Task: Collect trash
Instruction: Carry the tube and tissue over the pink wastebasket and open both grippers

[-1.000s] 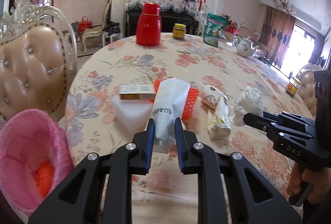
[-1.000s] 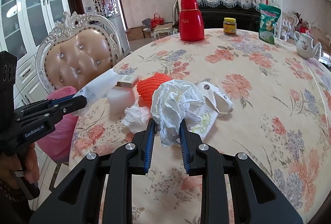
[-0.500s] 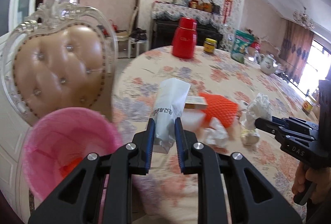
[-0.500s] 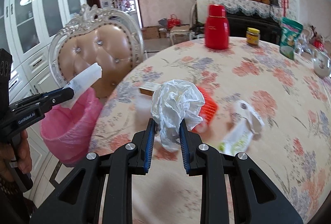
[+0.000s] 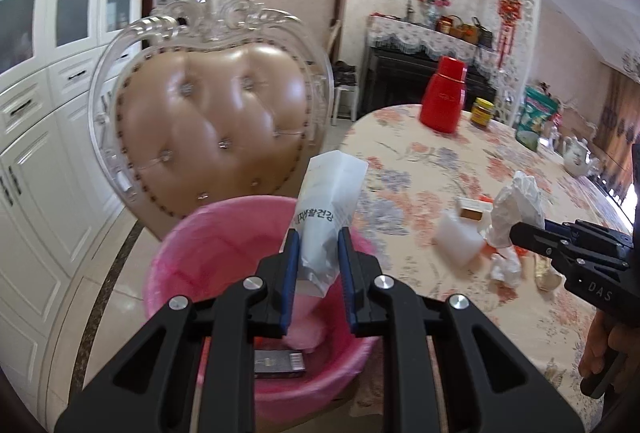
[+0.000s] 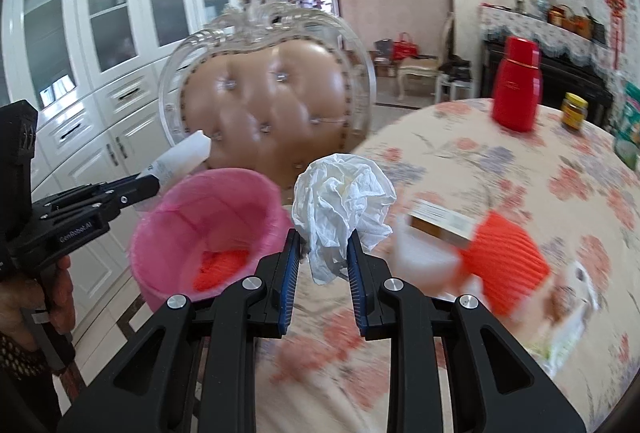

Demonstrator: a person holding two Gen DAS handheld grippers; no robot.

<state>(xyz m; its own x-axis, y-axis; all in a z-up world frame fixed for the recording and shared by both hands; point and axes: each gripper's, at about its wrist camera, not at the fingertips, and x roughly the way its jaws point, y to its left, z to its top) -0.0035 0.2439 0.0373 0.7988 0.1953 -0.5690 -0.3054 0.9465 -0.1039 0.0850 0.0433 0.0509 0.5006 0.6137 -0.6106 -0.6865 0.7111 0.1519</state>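
My left gripper (image 5: 317,245) is shut on a white paper packet (image 5: 326,201) with printed letters, held over the pink bin (image 5: 208,245) beside the table. A dark box and pink scraps lie in that bin. My right gripper (image 6: 322,247) is shut on a crumpled white tissue (image 6: 344,201), above the table edge just right of the pink bin (image 6: 192,217), which holds orange netting (image 6: 222,267). The left gripper (image 6: 148,187) with the white packet (image 6: 182,159) shows at left. The right gripper (image 5: 516,235) with the tissue (image 5: 518,205) shows at right.
A tufted chair (image 5: 212,129) stands behind the bin. On the floral table (image 6: 520,169) lie an orange net sleeve (image 6: 504,253), a flat box (image 6: 440,223), a white plastic piece (image 5: 458,237) and wrappers. Farther back stand a red flask (image 6: 516,89) and a jar (image 6: 574,111). White cabinets (image 5: 40,137) line the left.
Both grippers have swung left from over the table toward the pink bin, each keeping its grip. The left one now holds the packet over the bin; the right one has neared the table edge.
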